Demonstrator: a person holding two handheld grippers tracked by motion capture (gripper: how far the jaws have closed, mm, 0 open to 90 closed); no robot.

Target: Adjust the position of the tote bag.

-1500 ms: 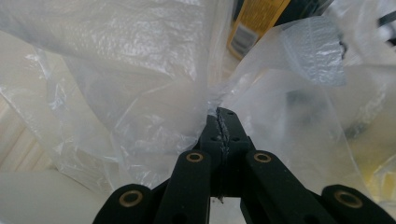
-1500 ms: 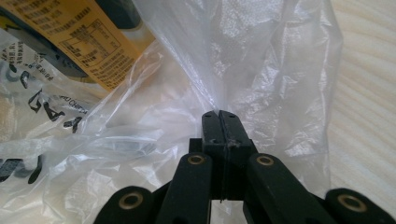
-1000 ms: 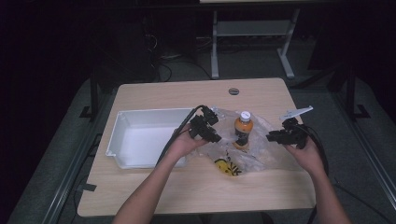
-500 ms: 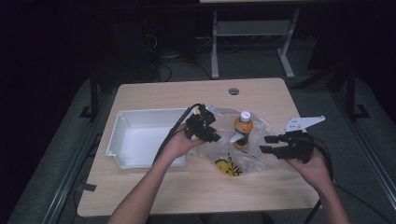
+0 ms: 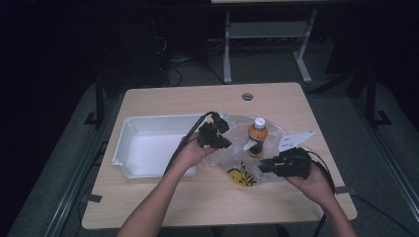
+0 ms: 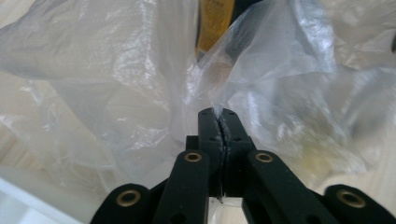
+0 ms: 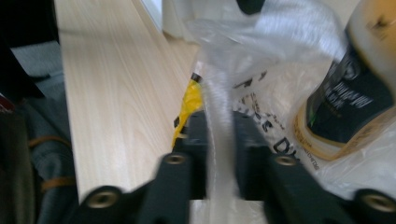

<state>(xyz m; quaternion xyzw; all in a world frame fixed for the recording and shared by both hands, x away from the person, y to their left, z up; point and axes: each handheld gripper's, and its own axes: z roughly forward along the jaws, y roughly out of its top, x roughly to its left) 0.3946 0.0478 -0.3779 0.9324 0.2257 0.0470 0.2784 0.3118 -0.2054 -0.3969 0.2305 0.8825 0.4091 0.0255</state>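
A clear plastic bag (image 5: pixel 232 159) with yellow print lies crumpled mid-table. Inside its folds stands an orange drink bottle (image 5: pixel 257 134) with a white cap. My left gripper (image 5: pixel 225 143) is at the bag's left side. In the left gripper view its jaws have just closed and are shut (image 6: pixel 218 115) on a fold of the bag's film (image 6: pixel 116 70), with the bottle (image 6: pixel 215 28) behind. My right gripper (image 5: pixel 263 167) is at the bag's near right edge. Its jaws (image 7: pixel 218 122) have just been closing and pinch a strip of film (image 7: pixel 261 42) beside the bottle (image 7: pixel 355 93).
A white empty tray (image 5: pixel 123 144) sits on the left of the wooden table (image 5: pixel 197 98), close to my left hand. A round cable hole (image 5: pixel 247 96) is at the table's far edge. A metal frame (image 5: pixel 267 34) stands on the dark floor beyond.
The right gripper has moved toward the table's near edge and now sits at the bag's near right edge. The left hand has stayed where it was.
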